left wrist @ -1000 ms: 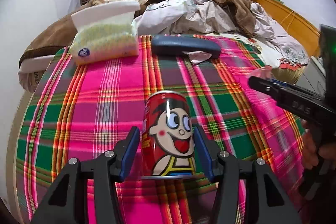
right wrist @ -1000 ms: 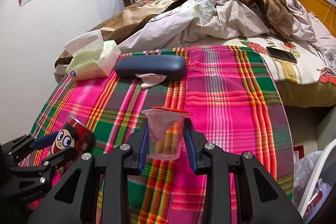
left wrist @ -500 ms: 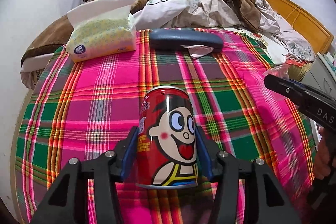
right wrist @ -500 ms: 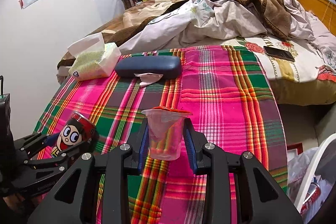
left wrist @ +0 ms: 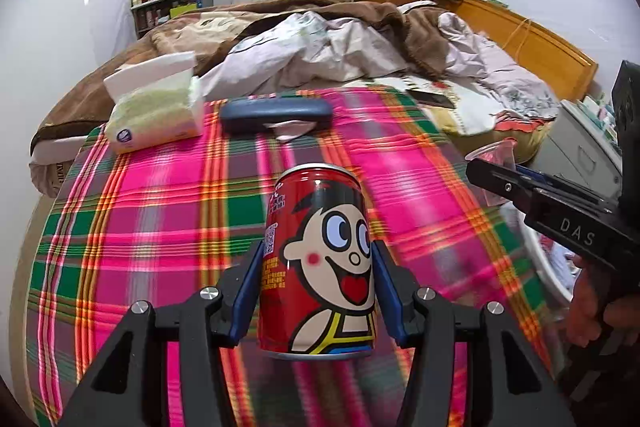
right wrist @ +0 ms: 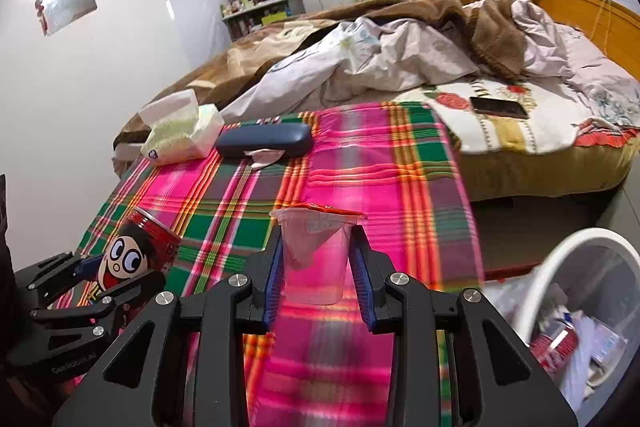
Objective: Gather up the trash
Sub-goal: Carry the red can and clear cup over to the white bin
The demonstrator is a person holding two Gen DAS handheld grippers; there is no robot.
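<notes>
A red drink can (left wrist: 320, 259) with a cartoon face hangs above the plaid cloth, and my left gripper (left wrist: 316, 291) is shut on its sides. The same can (right wrist: 134, 255) shows at the left of the right wrist view, tilted in the left gripper (right wrist: 116, 273). My right gripper (right wrist: 316, 267) is shut on a clear plastic cup (right wrist: 314, 259) with a red peeled lid, also lifted off the cloth. That cup (left wrist: 494, 153) and the right gripper (left wrist: 496, 167) appear at the right of the left wrist view. A crumpled scrap of paper (right wrist: 264, 157) lies by the blue case.
A white bin (right wrist: 576, 307) with trash inside stands low at the right, beside the plaid cloth (right wrist: 360, 167). A tissue pack (left wrist: 154, 115) and a dark blue case (left wrist: 276, 113) lie at the far end. Rumpled bedding and a phone (right wrist: 498, 107) lie beyond.
Both grippers have risen and drawn back from the table with the can and the cup held. The white bin has come into the right wrist view.
</notes>
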